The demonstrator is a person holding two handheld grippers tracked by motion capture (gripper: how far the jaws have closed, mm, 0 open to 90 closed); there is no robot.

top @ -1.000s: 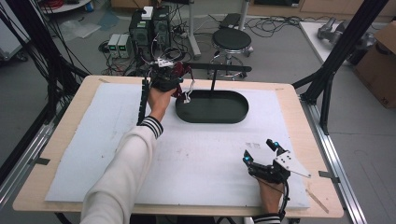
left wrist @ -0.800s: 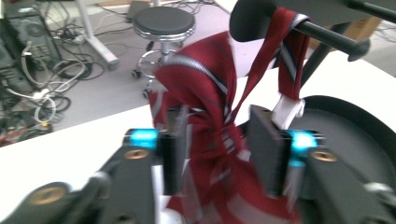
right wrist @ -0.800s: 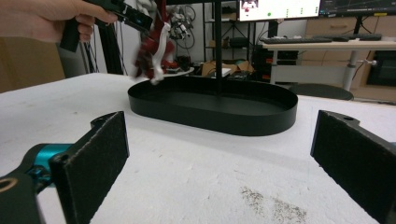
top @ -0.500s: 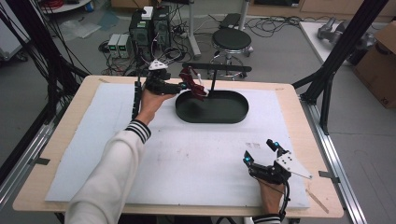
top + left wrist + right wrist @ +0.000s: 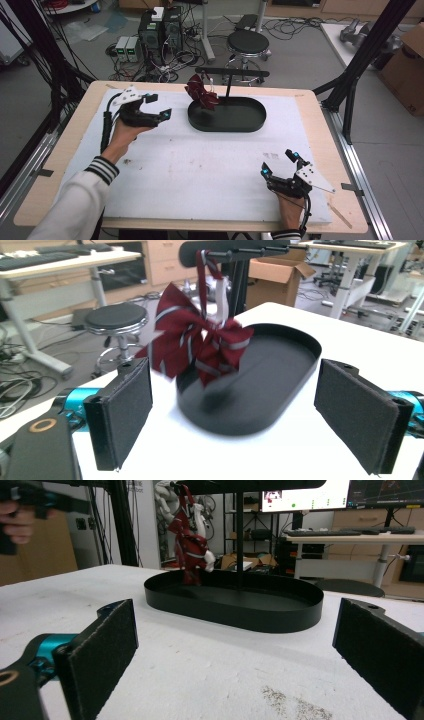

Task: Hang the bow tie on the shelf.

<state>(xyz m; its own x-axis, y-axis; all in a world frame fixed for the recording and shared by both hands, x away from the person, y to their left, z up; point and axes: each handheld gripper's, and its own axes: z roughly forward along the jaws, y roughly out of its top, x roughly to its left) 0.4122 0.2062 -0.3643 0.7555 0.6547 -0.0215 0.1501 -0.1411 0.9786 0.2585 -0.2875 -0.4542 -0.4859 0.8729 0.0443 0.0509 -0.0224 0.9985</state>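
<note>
Robotics lab: black aluminium rig frame [image 5: 367, 47] around the table, two grey desktop computer towers [image 5: 161, 30] with tangled cables on the floor, desks with lit monitors [image 5: 305, 494], brown cardboard boxes [image 5: 405, 67].

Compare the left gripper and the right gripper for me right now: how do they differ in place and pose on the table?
The left gripper is at the table's far left, beside the black oval tray and the hanging red bow tie; the right gripper sits at the near right edge, well away from both. The left gripper's jaws point sideways toward the bow; the right gripper's point away from the person. Both stand open with nothing between their pads.
</note>
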